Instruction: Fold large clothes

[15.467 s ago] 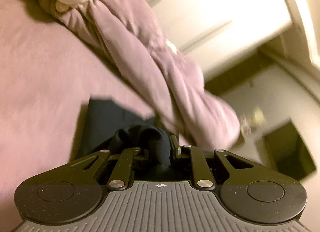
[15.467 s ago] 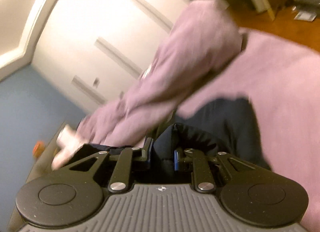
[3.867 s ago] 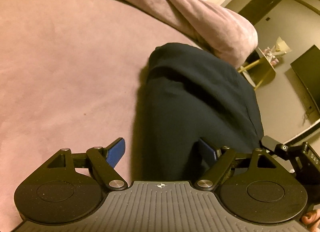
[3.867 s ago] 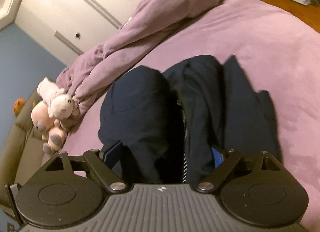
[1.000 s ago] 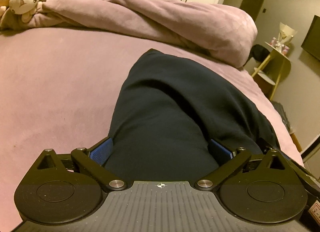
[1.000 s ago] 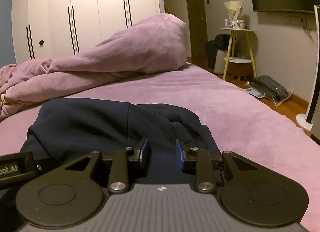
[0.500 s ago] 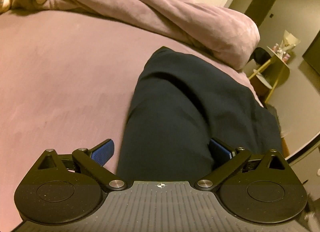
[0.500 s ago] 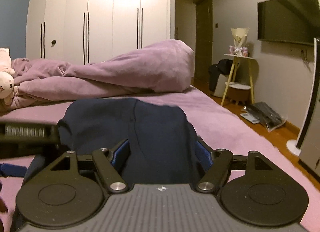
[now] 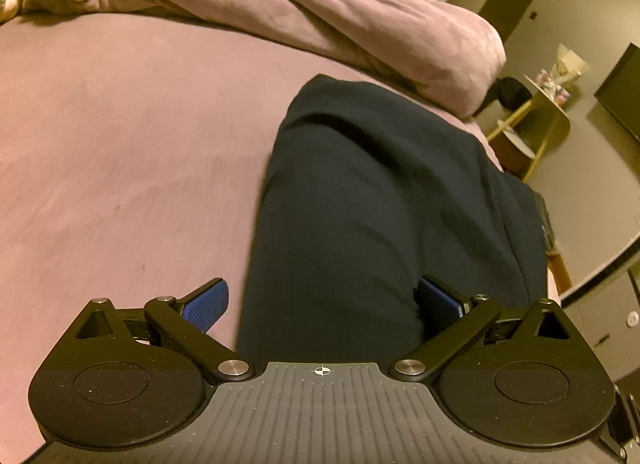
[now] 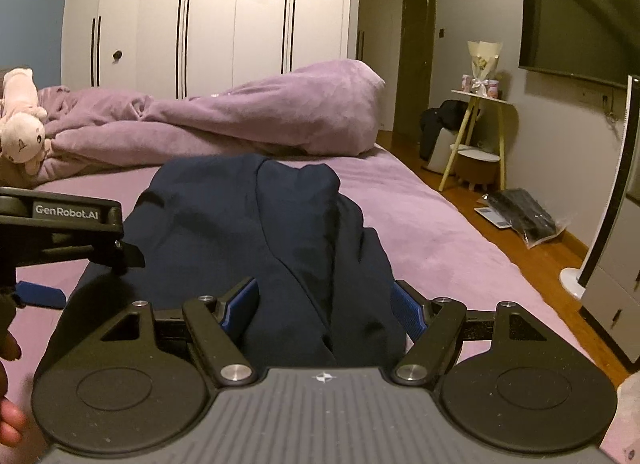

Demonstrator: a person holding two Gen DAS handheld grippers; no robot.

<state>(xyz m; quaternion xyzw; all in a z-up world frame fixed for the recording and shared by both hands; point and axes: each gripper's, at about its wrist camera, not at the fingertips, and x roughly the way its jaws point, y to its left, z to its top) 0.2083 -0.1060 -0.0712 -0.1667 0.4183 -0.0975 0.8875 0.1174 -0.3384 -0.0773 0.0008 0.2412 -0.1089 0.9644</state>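
Observation:
A dark navy garment [image 9: 380, 203] lies folded into a long bundle on the purple bed sheet [image 9: 120, 143]. My left gripper [image 9: 322, 302] is open just above its near end. Its left pad hangs over bare sheet and its right pad over the cloth. In the right wrist view the same garment [image 10: 248, 215] shows a lengthwise fold down its middle. My right gripper [image 10: 322, 304] is open wide above the near end, with cloth showing between the pads but not pinched. The left gripper's black housing [image 10: 60, 219] juts in from the left.
A bunched purple duvet [image 10: 260, 119] lies across the far side of the bed, with a plush toy [image 10: 20, 127] at its left end. The bed's right edge drops to a wooden floor [image 10: 460, 191] with a side table [image 10: 480, 103]. White wardrobes [image 10: 220, 15] stand behind.
My right gripper's jaws went from nearly shut to wide apart. Both grippers drew back and rose from the garment, and the left one slid left, so its left pad is now over the sheet.

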